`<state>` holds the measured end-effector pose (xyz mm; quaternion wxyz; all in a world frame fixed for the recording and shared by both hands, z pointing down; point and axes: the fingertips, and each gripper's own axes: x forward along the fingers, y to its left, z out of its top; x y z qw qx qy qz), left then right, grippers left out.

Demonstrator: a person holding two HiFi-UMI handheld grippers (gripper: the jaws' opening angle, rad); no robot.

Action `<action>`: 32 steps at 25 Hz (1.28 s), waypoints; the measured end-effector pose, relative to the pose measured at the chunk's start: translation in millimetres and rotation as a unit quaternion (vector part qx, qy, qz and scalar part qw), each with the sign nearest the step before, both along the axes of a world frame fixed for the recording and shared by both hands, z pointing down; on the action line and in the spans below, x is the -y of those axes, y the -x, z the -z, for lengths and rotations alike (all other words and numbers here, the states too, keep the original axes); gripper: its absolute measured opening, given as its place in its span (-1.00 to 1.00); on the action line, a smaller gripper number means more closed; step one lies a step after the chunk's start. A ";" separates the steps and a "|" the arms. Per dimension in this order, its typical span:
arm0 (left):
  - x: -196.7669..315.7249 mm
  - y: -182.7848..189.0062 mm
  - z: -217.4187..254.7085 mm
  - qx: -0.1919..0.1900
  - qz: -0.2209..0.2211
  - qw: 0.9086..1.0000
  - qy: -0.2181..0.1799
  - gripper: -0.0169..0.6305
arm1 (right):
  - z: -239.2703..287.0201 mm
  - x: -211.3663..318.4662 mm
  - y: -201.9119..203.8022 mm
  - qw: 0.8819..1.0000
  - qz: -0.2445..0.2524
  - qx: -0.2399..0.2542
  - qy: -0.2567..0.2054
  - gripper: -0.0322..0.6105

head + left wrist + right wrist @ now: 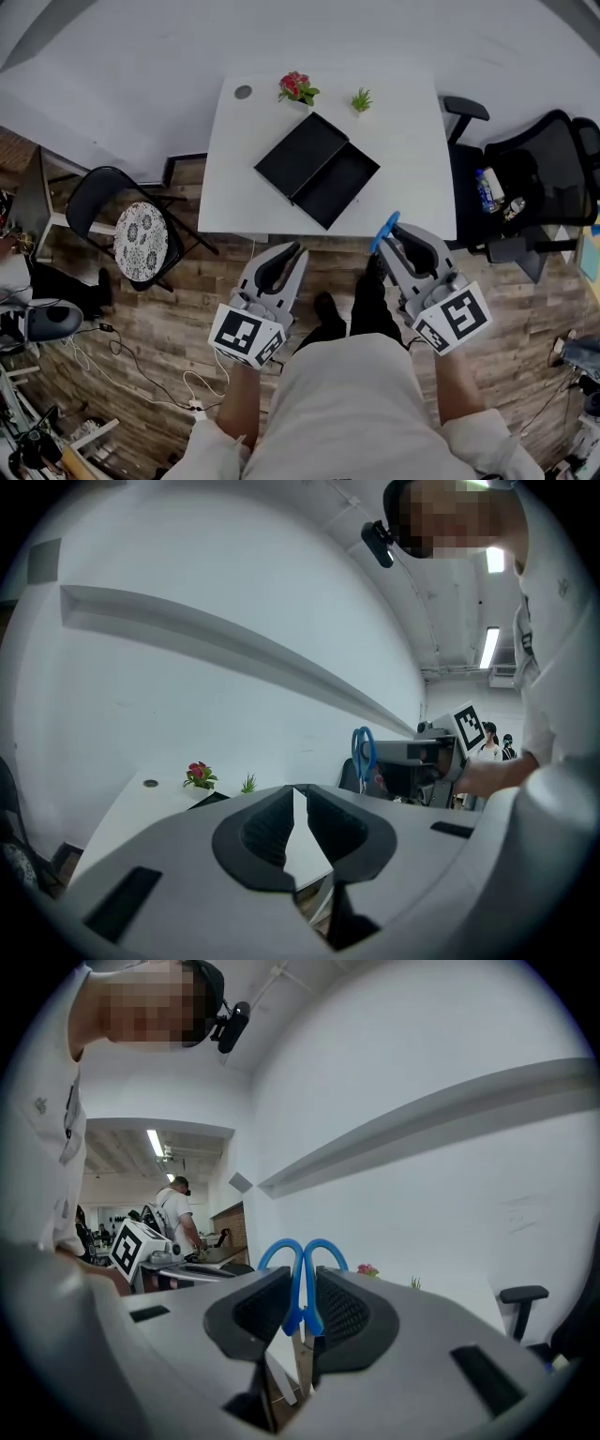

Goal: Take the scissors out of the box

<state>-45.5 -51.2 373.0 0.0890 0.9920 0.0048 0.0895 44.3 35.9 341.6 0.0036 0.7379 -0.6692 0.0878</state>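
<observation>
The blue-handled scissors are off the table, clamped by their handles in my right gripper, which hangs in front of the table's near edge. In the right gripper view the two blue loops stick up above the pads and the blades hang below. The left gripper view shows the same scissors from the side. The black box lies open on the white table, its lid beside it. My left gripper is level, left of the right one, with a narrow gap and nothing between the pads.
A red flower pot and a small green plant stand at the table's far edge. A black chair with a patterned cushion is on the left, an office chair on the right. Cables lie on the wooden floor.
</observation>
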 end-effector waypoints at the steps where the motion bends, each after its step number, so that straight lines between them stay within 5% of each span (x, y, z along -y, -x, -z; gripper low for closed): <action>1: -1.0 2.3 -0.7 0.001 0.000 1.000 0.001 -0.77 | 0.2 -2.2 2.3 1.000 -0.001 0.002 -0.001 -0.62; 32: -16.1 10.3 10.8 -0.008 0.007 1.000 -0.013 -0.86 | 11.9 -19.1 22.5 1.000 0.017 -0.001 -0.020 -0.62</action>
